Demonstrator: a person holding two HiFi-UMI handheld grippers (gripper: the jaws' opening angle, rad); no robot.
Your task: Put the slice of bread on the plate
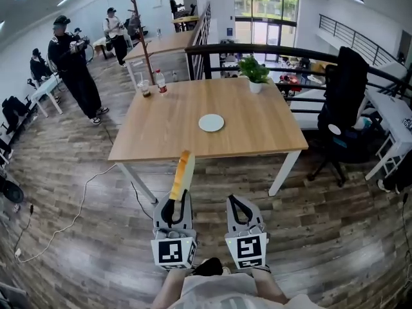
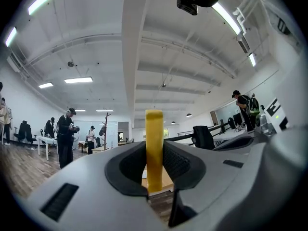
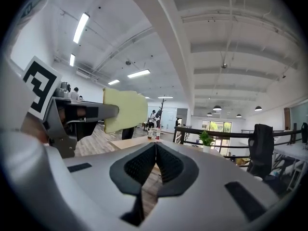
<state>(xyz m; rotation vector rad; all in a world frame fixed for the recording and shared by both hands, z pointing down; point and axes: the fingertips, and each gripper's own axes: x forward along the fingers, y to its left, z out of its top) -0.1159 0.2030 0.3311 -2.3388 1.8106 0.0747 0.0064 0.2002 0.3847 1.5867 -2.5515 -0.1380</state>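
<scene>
My left gripper point(image 1: 178, 197) is shut on a slice of bread point(image 1: 182, 174), held on edge and sticking out ahead of the jaws, short of the table's near edge. In the left gripper view the bread point(image 2: 154, 148) stands upright between the two dark pads. My right gripper point(image 1: 237, 203) hangs beside the left one, shut with nothing between its jaws; its pads point(image 3: 155, 163) meet. The right gripper view shows the bread point(image 3: 125, 110) from the side at the left. A small white plate point(image 1: 211, 122) lies near the middle of the wooden table point(image 1: 161, 131).
A potted plant point(image 1: 255, 73) stands at the table's far edge; a cup point(image 1: 145, 87) and a bottle point(image 1: 161, 81) sit at its far left corner. A black office chair point(image 1: 342, 114) stands to the right, a railing behind. People stand at the far left. A cable lies on the floor.
</scene>
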